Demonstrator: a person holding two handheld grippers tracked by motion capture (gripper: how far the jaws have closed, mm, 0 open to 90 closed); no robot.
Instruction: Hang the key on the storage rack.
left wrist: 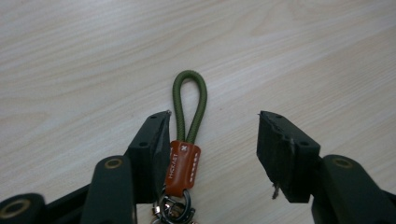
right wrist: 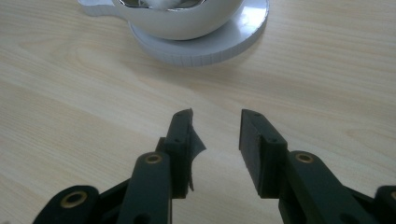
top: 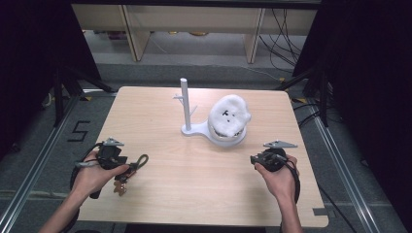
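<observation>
Pale wood table [top: 194,184]: near the stand [top: 185,104], an olive cord-loop keychain [left wrist: 187,135] with orange tab lies between the open left gripper [left wrist: 212,140] jaws, touching one. Right gripper [right wrist: 215,140] gapes empty.

Grey floor [top: 204,63], pale shelving legs [top: 133,34], dark drapes [top: 369,97], perhaps curtains.

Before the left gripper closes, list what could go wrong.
The keychain lies against one jaw of the open left gripper, off centre, so closing may push it aside or pinch just the leather tab. The loop could then slip free. The stand looks light and might tip if bumped.
</observation>
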